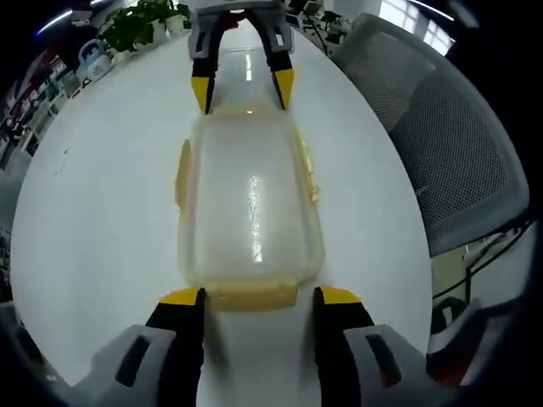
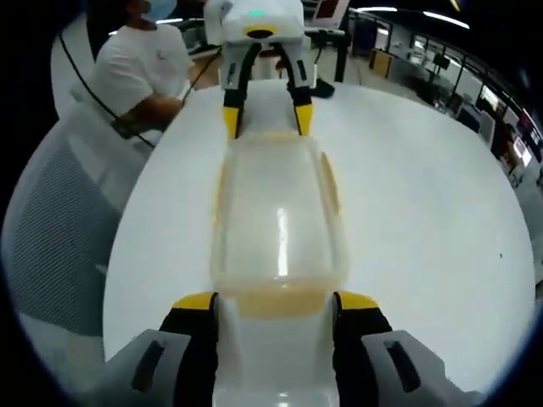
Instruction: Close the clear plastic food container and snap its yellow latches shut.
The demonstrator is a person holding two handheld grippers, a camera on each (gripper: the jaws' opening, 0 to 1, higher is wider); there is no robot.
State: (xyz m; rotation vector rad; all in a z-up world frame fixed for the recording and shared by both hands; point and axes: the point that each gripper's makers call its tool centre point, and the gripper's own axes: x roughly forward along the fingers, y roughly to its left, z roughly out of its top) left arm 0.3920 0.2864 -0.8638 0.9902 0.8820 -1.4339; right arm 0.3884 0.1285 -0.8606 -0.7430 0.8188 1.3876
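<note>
The clear plastic food container (image 1: 250, 203) lies lengthwise on the white table (image 1: 102, 212) with its lid resting on top. Yellow latches show on its long sides (image 1: 181, 174) and at the near end (image 1: 252, 297). My left gripper (image 1: 260, 297) is open, its yellow-tipped jaws flanking that near end latch. My right gripper (image 1: 243, 89) stands open at the far end of the box. In the right gripper view the same container (image 2: 278, 212) runs away from my right gripper (image 2: 276, 303), open astride its end latch (image 2: 276, 303), with the left gripper (image 2: 267, 119) open opposite.
A grey mesh chair (image 1: 458, 144) stands close to the table's edge. A potted plant (image 1: 140, 21) sits at the far rim. A person in a white shirt (image 2: 144, 64) sits beside the table. Bare tabletop (image 2: 424, 195) lies on both sides of the box.
</note>
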